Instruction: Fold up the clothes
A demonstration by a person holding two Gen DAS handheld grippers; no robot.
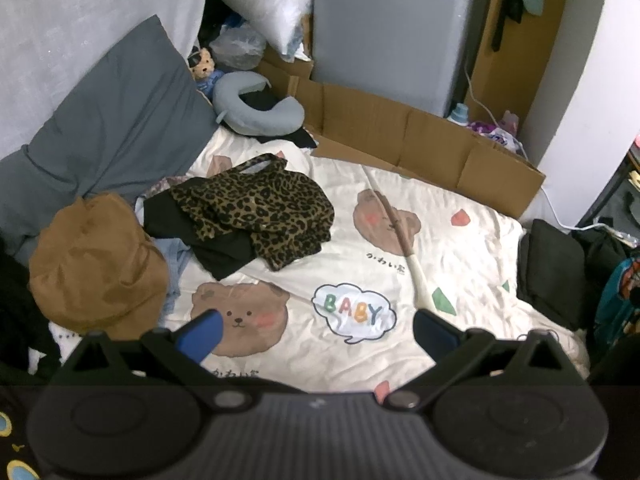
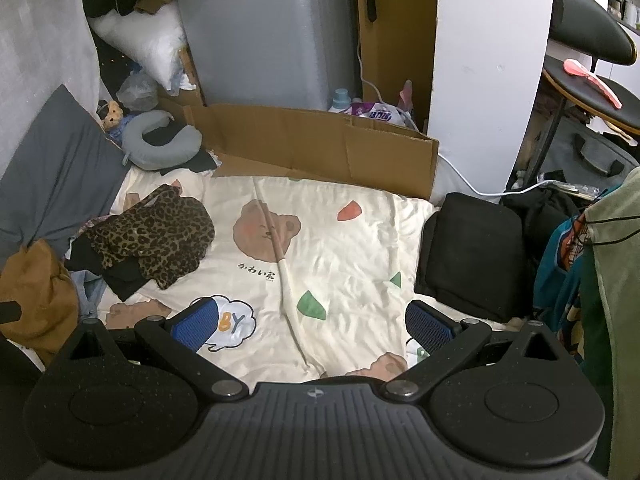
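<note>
A crumpled leopard-print garment (image 1: 260, 208) (image 2: 156, 232) lies on a black garment (image 1: 216, 248) at the left of the cream bear-print bedspread (image 1: 328, 360) (image 2: 344, 264). A brown garment (image 1: 96, 268) (image 2: 36, 288) is bunched at the bed's left edge. A folded black stack (image 1: 552, 268) (image 2: 472, 252) rests at the bed's right edge. My left gripper (image 1: 316, 332) hovers open over the bedspread, nothing between its blue pads. My right gripper (image 2: 312, 324) is open too, above the bedspread's near part, well clear of the clothes.
A grey pillow (image 1: 116, 120) and a grey neck pillow (image 1: 256, 112) lie at the head of the bed. Flattened cardboard (image 1: 420, 140) (image 2: 320, 140) lines the far edge before a grey appliance (image 2: 264, 32). Hanging clothes (image 2: 600, 280) crowd the right side.
</note>
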